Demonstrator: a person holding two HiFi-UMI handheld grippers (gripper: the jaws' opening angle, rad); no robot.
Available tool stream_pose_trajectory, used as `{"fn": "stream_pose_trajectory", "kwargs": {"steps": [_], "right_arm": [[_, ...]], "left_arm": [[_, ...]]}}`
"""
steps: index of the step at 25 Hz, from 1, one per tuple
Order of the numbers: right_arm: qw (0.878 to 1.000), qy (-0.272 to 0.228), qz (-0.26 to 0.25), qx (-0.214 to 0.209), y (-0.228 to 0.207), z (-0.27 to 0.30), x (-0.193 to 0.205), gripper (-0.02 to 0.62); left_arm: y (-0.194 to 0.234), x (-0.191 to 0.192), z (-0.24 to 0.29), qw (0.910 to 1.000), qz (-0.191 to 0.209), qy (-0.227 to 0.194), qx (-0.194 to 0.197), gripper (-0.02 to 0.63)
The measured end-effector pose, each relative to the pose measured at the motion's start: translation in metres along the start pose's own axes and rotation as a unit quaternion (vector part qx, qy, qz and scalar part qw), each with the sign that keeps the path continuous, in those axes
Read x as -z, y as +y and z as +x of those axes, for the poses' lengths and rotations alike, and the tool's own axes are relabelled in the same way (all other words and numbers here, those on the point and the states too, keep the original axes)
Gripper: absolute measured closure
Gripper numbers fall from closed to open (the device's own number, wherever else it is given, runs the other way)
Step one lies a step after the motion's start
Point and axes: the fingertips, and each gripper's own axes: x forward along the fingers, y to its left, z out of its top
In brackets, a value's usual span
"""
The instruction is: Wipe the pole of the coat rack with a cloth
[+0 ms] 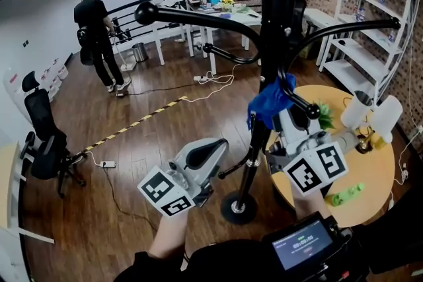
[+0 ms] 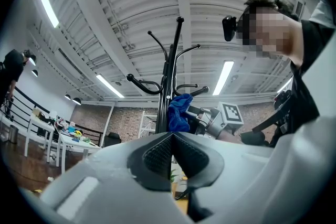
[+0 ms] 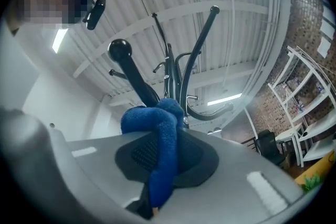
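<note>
Wood floor (image 1: 152, 142) fills head view; right gripper view shows claw (image 3: 167, 140) pinching cloth (image 3: 143, 120).

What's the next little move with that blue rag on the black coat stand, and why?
Probably slide the right gripper down the pole, keeping the blue cloth pressed on. Its jaws clamp the cloth, which sits against the pole high up, with a long bare stretch below.

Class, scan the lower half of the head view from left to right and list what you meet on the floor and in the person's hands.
Black office chair → power strip → left tool → coat rack base → right tool gripping the blue cloth.
</note>
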Motion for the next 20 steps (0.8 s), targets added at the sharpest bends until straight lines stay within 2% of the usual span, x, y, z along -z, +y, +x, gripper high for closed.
{"fn": "stream_pose_trajectory", "kwargs": {"steps": [5, 20], "right_arm": [[1.0, -0.012, -0.017, 0.0, 0.004, -0.002, 0.002, 0.548], [0.997, 0.071, 0.004, 0.031, -0.002, -0.041, 0.096, 0.548]], "left_arm": [[0.006, 0.0, 0.002, 1.0, -0.006, 0.006, 0.004, 0.606], [-0.002, 0.01, 0.005, 0.9996, -0.015, 0.019, 0.011, 0.606]]}}
